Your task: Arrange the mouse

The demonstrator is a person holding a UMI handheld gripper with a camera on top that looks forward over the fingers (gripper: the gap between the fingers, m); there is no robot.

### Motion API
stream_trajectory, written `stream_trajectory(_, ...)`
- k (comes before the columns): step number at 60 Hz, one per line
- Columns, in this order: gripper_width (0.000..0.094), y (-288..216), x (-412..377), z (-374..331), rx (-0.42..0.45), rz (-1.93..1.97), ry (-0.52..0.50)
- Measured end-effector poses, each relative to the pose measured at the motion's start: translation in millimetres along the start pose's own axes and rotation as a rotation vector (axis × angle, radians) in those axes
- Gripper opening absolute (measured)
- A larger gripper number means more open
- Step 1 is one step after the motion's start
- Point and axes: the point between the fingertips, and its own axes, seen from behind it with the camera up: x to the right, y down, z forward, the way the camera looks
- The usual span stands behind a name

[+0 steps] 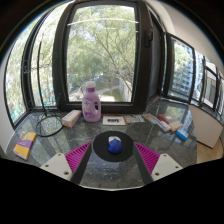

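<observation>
Mouse (113, 145) between fingers of gripper (112, 158): outline merges with dark round mat (112, 149) beneath, only blue patch distinct. Contact between pads (79, 158) and mouse not resolvable. Finger bases cut off below. Label on pink bottle (91, 103) too small to read. Small boxes (165, 123) on right side of table (60, 140): contents unclear. Yellow item (24, 148) at left partly cut off, identity unclear. Box (71, 117) beside bottle: markings illegible.

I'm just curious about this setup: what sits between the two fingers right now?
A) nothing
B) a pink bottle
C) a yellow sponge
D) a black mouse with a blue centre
D: the rounded black mouse with a blue centre lies between the open fingers, with gaps either side.
</observation>
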Motion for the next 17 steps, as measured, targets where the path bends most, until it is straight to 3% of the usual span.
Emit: stream_trajectory(17, 0.0853, 3, -11, -38, 0.018, -0.014, 0.023)
